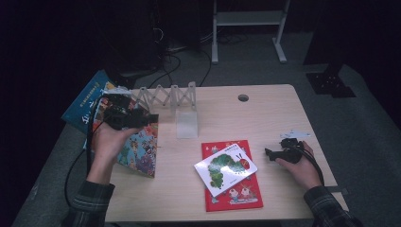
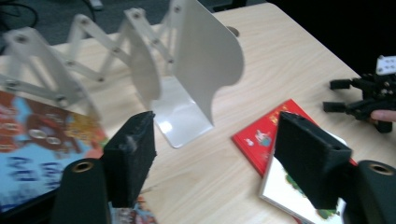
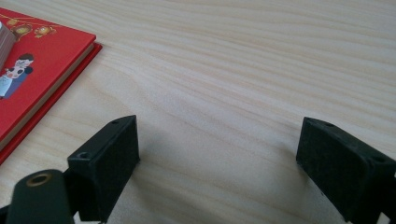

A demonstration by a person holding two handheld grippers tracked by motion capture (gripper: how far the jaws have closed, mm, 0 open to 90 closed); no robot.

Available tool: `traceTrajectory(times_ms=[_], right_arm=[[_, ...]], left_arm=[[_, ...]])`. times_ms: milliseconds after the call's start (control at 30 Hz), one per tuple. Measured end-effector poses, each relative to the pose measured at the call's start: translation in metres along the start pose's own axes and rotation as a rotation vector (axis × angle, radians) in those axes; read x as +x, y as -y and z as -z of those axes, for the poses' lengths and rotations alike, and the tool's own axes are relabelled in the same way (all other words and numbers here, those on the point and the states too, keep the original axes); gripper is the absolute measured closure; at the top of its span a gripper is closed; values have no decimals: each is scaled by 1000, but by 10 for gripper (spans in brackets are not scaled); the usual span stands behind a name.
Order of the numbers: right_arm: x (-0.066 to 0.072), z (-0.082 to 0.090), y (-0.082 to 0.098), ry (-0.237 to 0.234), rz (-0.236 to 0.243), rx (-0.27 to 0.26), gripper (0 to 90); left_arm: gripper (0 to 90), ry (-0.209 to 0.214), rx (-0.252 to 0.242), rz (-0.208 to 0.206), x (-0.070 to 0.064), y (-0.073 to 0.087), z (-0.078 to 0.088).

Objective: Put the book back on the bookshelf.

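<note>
Left tool (image 2: pixel 215 158) open above illegibly titled colourful book (image 1: pixel 142 146)

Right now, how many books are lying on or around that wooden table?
4. A white caterpillar book lies on a red picture book at the middle front; a colourful book lies at the left edge, overlapping a blue book beyond it. More may be hidden underneath.

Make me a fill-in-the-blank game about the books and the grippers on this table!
1. The white caterpillar book lies on top of the ____ book.
2. The left gripper has its jaws open, with ____ between them.
3. The right gripper rests on the ____.
4. The white folding book rack stands on the ____ side of the table.

Missing words: red; nothing; table; far
</note>
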State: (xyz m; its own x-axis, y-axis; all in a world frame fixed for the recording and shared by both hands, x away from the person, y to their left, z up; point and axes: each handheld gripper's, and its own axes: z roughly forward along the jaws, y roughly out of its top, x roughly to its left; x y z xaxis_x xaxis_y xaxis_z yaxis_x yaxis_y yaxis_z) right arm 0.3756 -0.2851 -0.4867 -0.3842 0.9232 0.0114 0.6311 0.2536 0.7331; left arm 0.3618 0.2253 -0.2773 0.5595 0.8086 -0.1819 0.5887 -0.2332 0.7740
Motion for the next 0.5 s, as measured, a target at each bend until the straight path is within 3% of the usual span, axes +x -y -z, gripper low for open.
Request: traceTrajectory(times_ms=[233,500], right_arm=[[0,0,0,-1,1,0,118],[0,1,1,-5,1,-1,127]], left_arm=[[177,32,32,-27,-15,18,-22],[60,69,61,-25,-26,39,-48]])
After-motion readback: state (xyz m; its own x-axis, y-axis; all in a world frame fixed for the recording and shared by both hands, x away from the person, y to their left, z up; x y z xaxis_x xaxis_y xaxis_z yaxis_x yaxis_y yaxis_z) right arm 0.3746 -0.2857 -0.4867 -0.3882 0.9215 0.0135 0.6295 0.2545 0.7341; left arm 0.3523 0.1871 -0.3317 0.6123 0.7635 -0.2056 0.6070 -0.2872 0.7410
